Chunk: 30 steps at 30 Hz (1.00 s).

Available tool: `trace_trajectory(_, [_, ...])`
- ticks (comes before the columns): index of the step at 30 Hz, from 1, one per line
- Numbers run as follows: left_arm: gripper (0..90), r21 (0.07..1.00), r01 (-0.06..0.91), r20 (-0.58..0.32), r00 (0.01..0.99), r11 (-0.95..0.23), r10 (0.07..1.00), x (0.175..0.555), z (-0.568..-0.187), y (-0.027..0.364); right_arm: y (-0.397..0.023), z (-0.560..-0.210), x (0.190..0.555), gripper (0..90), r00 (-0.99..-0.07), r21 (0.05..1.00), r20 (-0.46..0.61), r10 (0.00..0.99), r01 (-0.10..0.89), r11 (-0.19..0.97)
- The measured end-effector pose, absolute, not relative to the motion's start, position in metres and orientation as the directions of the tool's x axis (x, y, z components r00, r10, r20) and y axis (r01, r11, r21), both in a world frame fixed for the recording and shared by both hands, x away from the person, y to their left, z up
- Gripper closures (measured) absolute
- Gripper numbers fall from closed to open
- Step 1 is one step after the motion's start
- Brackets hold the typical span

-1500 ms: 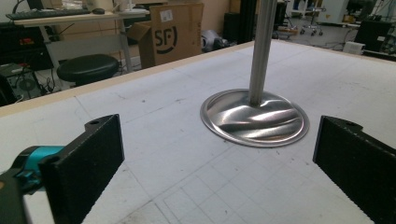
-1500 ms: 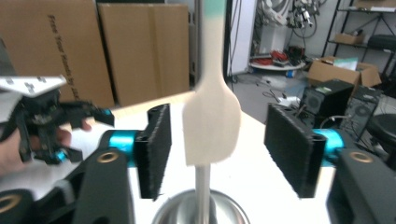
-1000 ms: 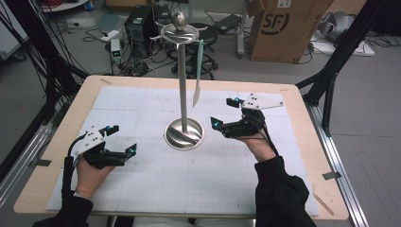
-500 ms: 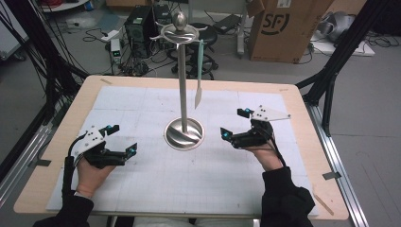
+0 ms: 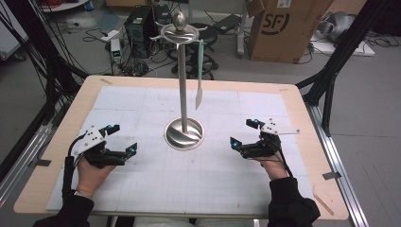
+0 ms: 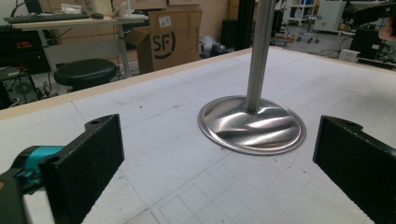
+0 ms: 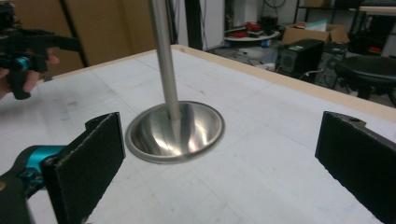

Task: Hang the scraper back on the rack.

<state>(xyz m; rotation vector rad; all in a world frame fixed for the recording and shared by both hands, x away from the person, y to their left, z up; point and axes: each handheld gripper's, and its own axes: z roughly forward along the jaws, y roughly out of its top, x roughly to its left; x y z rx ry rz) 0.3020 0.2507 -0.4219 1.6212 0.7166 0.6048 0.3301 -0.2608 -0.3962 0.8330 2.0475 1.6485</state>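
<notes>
A tall steel stand (image 5: 183, 85) rises from a round dished base (image 5: 184, 134) in the middle of the white mat. Its top carries curved hooks, and a pale green spatula (image 5: 199, 75) hangs from one, blade down. My left gripper (image 5: 122, 139) rests low at the mat's left, open, nothing between its jaws. My right gripper (image 5: 245, 134) sits low at the mat's right, also open and empty. The left gripper view has the base (image 6: 252, 123) and pole ahead between the jaws. The right gripper view has the base (image 7: 175, 130) ahead and the left gripper (image 7: 32, 44) far off.
The white gridded mat (image 5: 142, 175) covers a wooden table (image 5: 302, 104). Black frame struts stand at both sides. A cardboard box (image 5: 283, 28), a computer tower and a stool stand on the floor beyond the far edge.
My right gripper has drawn back toward the person and lower, away from the stand. The left gripper has stayed put.
</notes>
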Motion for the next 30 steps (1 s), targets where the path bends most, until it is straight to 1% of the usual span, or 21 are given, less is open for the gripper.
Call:
trace_trajectory(9, [2.4,0.987,0.121,-0.005,0.675,-0.103,0.738,0.303,-0.422,0.251,-0.287,-0.410,0.318,0.3,-0.711,0.967,0.094,0.696,0.231,0.105])
trace_trajectory(21, [2.4,0.989,0.114,-0.008,0.674,-0.094,0.738,0.303,-0.422,0.251,-0.311,-0.424,0.304,0.3,-0.645,0.962,0.119,0.755,0.264,0.074])
trace_trajectory(26, [2.4,0.989,0.114,-0.009,0.675,-0.092,0.738,0.304,-0.422,0.251,-0.321,-0.432,0.303,0.3,-0.607,0.956,0.144,0.781,0.288,0.048])
trace_trajectory(30, [2.4,0.989,0.115,-0.006,0.674,-0.096,0.739,0.305,-0.422,0.251,-0.325,-0.432,0.303,0.3,-0.600,0.958,0.158,0.784,0.287,0.026])
